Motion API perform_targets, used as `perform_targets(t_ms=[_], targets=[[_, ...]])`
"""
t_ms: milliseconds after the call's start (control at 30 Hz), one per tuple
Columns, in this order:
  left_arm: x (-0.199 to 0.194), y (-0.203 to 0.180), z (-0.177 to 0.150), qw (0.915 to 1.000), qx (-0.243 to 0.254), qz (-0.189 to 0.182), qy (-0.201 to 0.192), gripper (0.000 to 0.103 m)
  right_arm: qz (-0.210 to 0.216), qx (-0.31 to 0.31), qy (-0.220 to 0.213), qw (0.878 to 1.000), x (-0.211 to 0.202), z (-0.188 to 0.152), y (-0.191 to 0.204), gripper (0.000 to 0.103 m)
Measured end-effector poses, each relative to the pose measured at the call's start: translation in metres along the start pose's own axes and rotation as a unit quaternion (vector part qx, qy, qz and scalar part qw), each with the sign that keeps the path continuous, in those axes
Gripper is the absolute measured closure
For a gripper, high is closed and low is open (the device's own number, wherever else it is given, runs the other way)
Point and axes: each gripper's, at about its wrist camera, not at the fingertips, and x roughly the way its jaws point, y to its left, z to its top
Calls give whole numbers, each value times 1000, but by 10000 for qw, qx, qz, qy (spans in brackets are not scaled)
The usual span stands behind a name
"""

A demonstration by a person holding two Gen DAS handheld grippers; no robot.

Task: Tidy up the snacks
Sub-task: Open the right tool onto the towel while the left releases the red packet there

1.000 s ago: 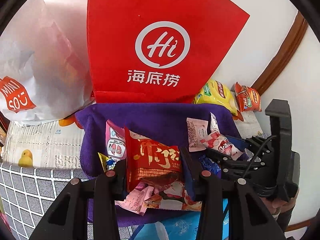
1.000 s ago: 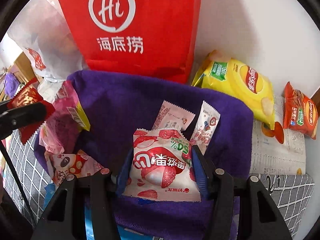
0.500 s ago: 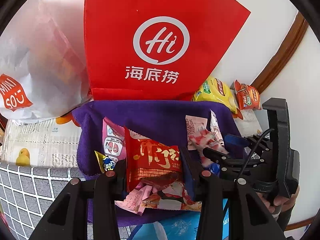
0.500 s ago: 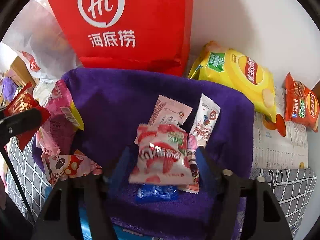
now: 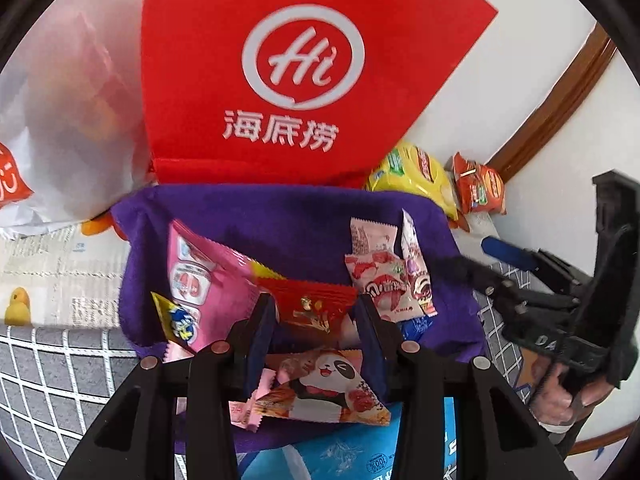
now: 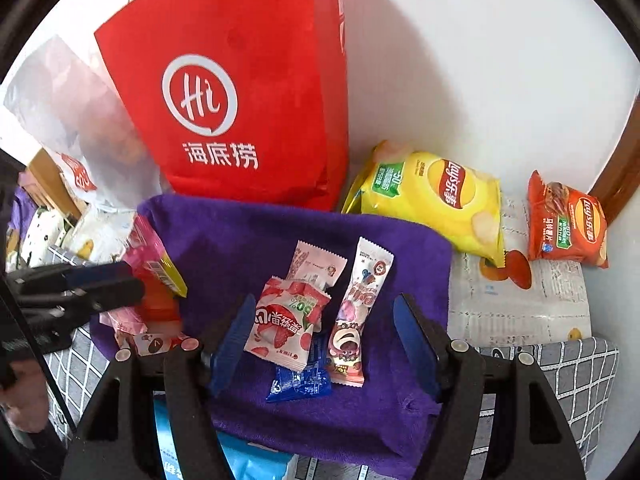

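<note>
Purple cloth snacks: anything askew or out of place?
Only a loose heap: the strawberry packet lies tilted across the blue packet and against the pink stick on the purple cloth. Nothing looks torn or spilled.

White wall (image 6: pixel 480 60) at back, plain, w/ soft shadows. Brown wood trim (image 5: pixel 560 96) curves along wall at right, also seen in right wrist view (image 6: pixel 616 184). Surface covered w/ grey cloth in white grid (image 5: pixel 52 376); beyond it a newsprint-pattern sheet w/ yellow duck print (image 5: pixel 44 276). Bright, even daylight-type light; no window visible.
</note>
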Motion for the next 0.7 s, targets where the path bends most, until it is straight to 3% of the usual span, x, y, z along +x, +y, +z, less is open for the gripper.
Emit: perform_targets(t_ms=[500,700], targets=[[-11,-5,0,9998,83,104,-159,62,-21,-43,-206,9998,-12,0,6,32],[-24,-14,-1,9992,243,164,-259,54,61,-83,-339,9994,-24,0,16,32]])
